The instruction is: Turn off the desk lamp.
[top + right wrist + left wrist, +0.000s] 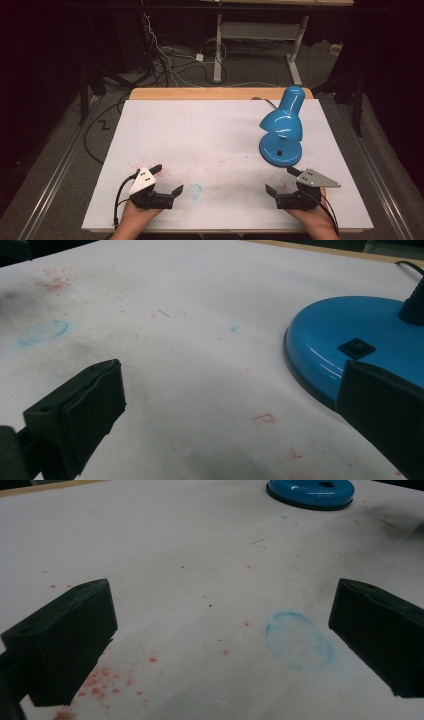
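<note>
The right tongs [281, 181] rest at the near right of the bench [220, 125], jaws spread wide with bare white sheet between them. No earlier picture is at hand, so only the released state is told. In the right gripper view the far jaw stands just beside the rim of the blue lamp [281, 131], whose round base carries a small black switch [356, 348]; whether jaw and rim touch cannot be told. The left tongs [169, 180] lie at the near left, also released, gripping nothing, well apart from the lamp.

Between the two pairs of tongs the sheet is open, marked by a faint blue ring [299, 640] and red specks [102, 682] near the left jaws. The lamp stands on the right half, its shade tilted toward the far edge, close to the right border of the sheet. A wooden strip of bench [200, 93] shows beyond the sheet's far edge. The left and middle of the sheet give wide room.
</note>
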Tool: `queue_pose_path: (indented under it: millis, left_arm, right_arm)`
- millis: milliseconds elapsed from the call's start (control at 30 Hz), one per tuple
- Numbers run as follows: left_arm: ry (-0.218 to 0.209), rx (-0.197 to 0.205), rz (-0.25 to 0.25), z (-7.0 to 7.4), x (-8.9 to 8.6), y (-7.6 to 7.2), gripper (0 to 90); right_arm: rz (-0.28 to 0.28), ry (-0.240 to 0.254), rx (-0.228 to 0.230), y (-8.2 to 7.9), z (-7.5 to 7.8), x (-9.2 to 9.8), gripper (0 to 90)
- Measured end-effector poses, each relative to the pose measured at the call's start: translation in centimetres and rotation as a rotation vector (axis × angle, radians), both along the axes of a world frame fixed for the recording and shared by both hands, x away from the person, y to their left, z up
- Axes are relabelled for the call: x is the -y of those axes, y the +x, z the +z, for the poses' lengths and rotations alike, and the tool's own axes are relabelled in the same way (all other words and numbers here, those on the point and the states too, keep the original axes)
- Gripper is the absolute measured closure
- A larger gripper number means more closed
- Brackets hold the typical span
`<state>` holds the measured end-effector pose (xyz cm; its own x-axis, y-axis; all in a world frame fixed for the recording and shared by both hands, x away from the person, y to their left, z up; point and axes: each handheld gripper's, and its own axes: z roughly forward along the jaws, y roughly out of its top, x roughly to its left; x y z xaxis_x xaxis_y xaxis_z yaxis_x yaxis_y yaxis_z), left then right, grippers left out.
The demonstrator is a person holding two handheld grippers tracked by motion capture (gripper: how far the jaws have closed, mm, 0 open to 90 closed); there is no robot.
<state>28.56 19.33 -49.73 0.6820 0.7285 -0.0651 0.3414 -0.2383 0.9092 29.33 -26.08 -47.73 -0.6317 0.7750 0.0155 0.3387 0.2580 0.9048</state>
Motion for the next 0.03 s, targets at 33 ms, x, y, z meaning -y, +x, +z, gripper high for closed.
queue_pose_path:
  millis: [33]
  left_arm:
    - [0.0,-0.001,0.001,0.0,0.03,-0.02,0.0]
  right_arm:
    - [0.001,0.003,0.004,0.03,0.04,0.06,0.1]
